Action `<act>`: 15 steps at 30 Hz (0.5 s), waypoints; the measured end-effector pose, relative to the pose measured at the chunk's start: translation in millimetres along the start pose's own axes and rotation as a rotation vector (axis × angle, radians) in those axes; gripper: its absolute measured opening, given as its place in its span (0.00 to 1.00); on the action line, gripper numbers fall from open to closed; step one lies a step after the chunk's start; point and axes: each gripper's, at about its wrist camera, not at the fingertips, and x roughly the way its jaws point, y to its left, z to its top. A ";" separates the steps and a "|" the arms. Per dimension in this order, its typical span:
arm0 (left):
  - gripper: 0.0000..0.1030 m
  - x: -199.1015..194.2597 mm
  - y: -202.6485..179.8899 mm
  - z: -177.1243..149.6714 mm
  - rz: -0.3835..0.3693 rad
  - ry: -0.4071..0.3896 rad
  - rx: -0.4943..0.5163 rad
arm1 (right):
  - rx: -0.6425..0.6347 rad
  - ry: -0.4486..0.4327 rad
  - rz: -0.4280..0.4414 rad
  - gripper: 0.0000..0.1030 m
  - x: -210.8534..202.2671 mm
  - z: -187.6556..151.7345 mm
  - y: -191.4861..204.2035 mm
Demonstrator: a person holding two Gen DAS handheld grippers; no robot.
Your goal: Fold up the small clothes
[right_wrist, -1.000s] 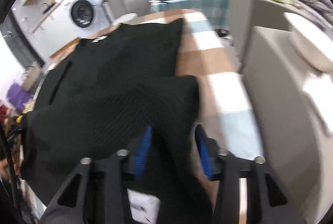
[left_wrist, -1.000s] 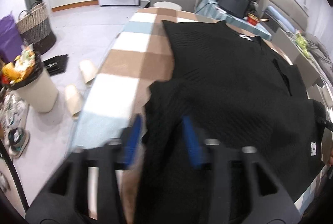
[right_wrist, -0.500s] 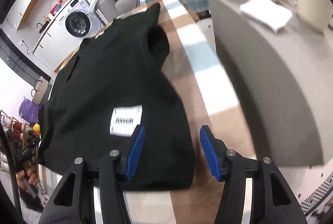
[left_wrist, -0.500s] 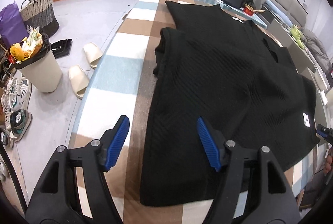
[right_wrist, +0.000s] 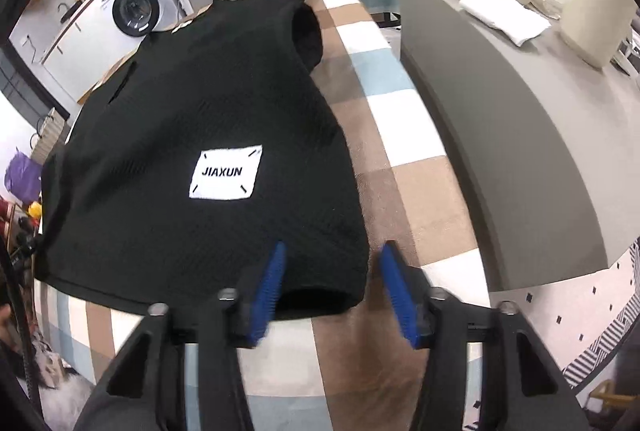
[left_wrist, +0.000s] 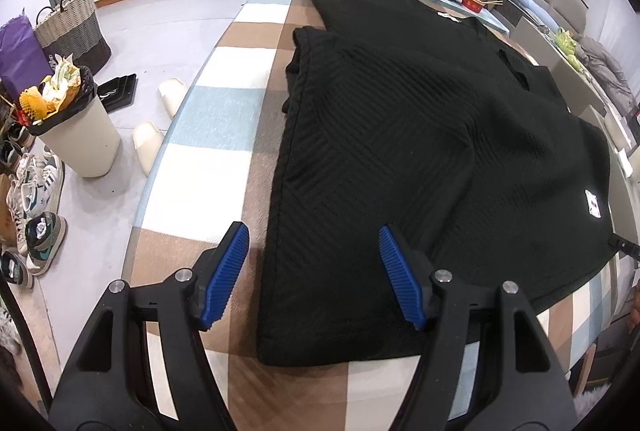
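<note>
One black garment, one white label, on checked table cover. Left gripper wide open, empty. Right gripper closing, gripping nothing.

1. My left gripper is a matte black frame of two angular, triangulated arms with open cut-outs.
2. Each of its arms ends in a bright blue pad, finely ribbed along its inner face and tapering to a point.
3. Round silver screw heads sit on top of each arm, two per side, just behind the blue pads.
4. My right gripper is built the same: black skeletal arms, silver screws, ribbed blue pads.
5. In the left view, a thin black cable end pokes in at the far right edge.
</note>
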 end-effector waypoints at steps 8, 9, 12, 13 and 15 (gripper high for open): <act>0.63 4.7 8.7 -2.7 -0.001 0.014 -0.037 | -0.019 -0.065 0.024 0.07 -12.9 3.5 2.4; 0.63 4.5 8.3 -2.7 -0.001 0.014 -0.035 | -0.012 -0.091 0.042 0.07 -20.6 4.5 0.7; 0.63 4.5 7.0 -2.3 -0.006 0.014 -0.024 | 0.001 -0.127 0.055 0.07 -37.3 5.2 -7.0; 0.63 4.1 7.1 -2.8 -0.011 0.012 -0.022 | 0.000 -0.128 0.045 0.07 -40.1 3.9 -10.5; 0.63 5.3 7.5 -3.4 -0.017 0.015 -0.022 | -0.003 -0.103 0.007 0.07 -35.3 0.9 -17.3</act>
